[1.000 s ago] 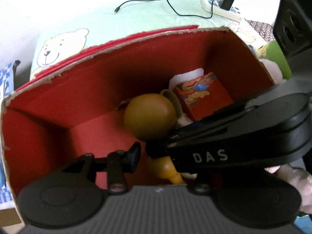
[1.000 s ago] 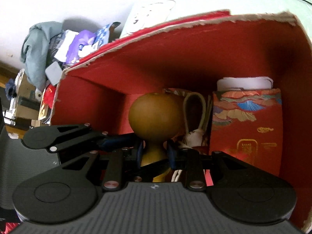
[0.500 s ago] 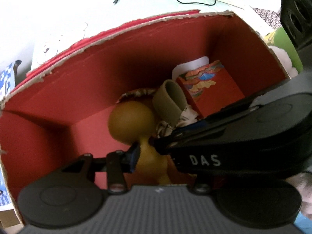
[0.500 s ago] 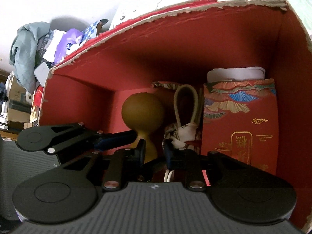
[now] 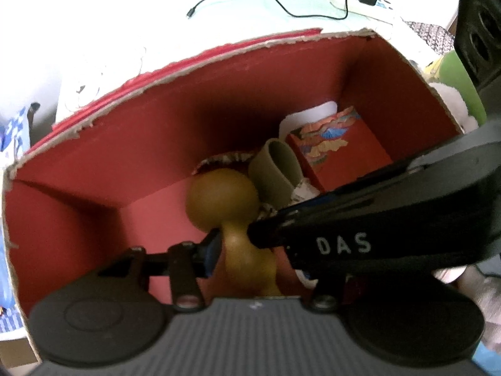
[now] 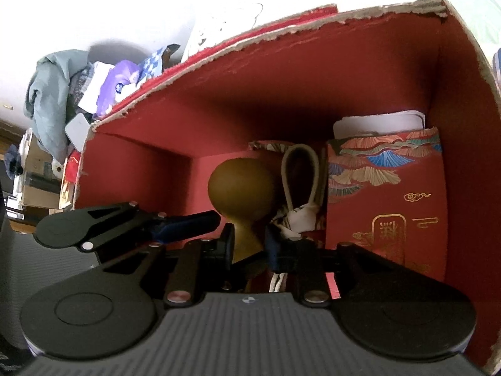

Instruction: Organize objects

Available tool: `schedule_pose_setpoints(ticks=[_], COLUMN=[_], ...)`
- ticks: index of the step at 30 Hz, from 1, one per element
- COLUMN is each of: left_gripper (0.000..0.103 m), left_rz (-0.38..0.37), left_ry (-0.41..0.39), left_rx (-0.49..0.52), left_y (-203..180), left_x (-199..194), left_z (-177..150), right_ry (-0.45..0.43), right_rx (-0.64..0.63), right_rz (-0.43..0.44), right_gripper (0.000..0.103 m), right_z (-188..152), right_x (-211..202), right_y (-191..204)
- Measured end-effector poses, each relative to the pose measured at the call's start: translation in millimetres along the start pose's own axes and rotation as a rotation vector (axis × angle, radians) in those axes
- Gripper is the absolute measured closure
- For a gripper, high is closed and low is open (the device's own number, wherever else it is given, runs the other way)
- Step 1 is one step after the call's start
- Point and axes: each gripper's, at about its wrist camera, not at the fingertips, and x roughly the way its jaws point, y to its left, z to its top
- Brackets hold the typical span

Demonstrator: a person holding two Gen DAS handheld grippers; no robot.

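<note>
1. The wooden gourd (image 6: pixel 241 188) stands inside the red box (image 6: pixel 313 87), beside the patterned red carton (image 6: pixel 385 194).
2. The right gripper (image 6: pixel 249 241) has just eased its narrow fingers, now astride the gourd's neck; whether they still pinch it, I cannot tell.
3. The left gripper (image 5: pixel 233 244) is part-open; its visible finger (image 5: pixel 209 250) sits beside the neck.
4. Risk: let go carelessly, the top-heavy gourd could topple onto the grey strap (image 6: pixel 300 178).

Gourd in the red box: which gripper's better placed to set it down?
Right, probably. The right gripper straddles the gourd at its neck, jaws just opening; the left gripper shows only one finger.
</note>
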Motion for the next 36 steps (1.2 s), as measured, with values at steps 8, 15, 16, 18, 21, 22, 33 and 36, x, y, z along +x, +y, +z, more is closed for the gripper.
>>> schedule_pose_setpoints(ticks=[8,15,16,18,21,22,33,36], left_gripper=[0.046,0.041,0.041,0.041,0.041,0.041,0.041,0.041], left_rz=[0.016,0.043,0.05,0.057,0.057,0.057,0.073,0.072], left_ry=[-0.012,-0.04,-0.047,-0.053,-0.053,-0.054,-0.047,-0.052], left_rx=[-0.001,-0.005,-0.003,0.001,-0.003,0.0,-0.007,-0.004], left_y=[-0.7,-1.8,-2.7,-3.3,-3.0,-2.9,-3.9,-4.6], left_x=[0.6,-3.0,-3.7,-4.3,-4.2,-4.1,-3.2,-4.1], left_z=[0.6,-1.4,-2.0,-2.1,-2.6,-2.6,-3.0,-3.5], right_ry=[-0.014,-0.043,-0.044,-0.048,-0.051,-0.051,-0.059,-0.059], right_rx=[0.002,-0.002,0.002,0.009,0.009,0.01,0.008,0.006], right_rz=[0.005,0.005,0.005,0.006,0.005,0.005,0.009,0.009], right_gripper=[0.077,0.077,0.077,0.077,0.077,0.077,0.076,0.076], right_z=[-0.1,-1.8,-1.9,-1.9,-2.2,-2.5,-3.8,-3.3], right_x=[-1.8,-4.8,-5.1,-5.3,-5.7,-5.9,-8.3,-7.6], right_y=[-0.9,1.5,0.8,0.1,-0.2,-0.1,1.3,1.1])
